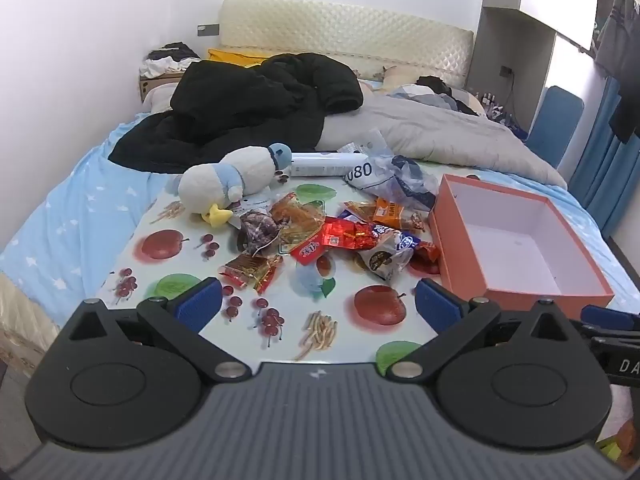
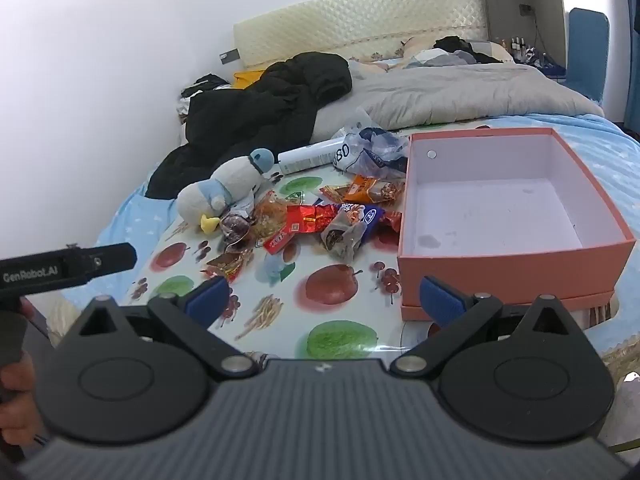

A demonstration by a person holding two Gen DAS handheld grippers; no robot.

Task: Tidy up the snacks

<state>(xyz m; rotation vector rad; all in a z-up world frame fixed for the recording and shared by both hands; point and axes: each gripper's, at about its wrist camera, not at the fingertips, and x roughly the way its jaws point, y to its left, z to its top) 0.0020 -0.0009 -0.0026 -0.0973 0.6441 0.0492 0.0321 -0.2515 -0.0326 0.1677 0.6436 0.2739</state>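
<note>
1. Left wrist view: the left gripper (image 1: 318, 300) is spread wide with nothing between its pads; the snacks (image 1: 332, 236) lie heaped just left of the box (image 1: 468, 276).
2. Right wrist view: the right gripper (image 2: 324, 298) is spread wide too, nothing between its pads; snacks (image 2: 316, 220) left of the box (image 2: 516, 272).

- snack pile (image 1: 344, 236): packets overlap, lower ones only partly visible; print too small to read
- plastic bag (image 1: 394, 184): crumpled, only "080" legible, contents unclear
- white tube (image 1: 324, 164): left end behind plush toy (image 1: 232, 182), right end behind the bag; label unreadable
- left gripper (image 2: 68, 266): enters right wrist view at left edge, cut off, jaws out of frame
- hand (image 2: 16, 376): lower left edge, mostly cropped
- small bottles (image 2: 518, 45): upper right, too small to identify
- hanging clothes (image 1: 620, 60): cut by right edge
</note>
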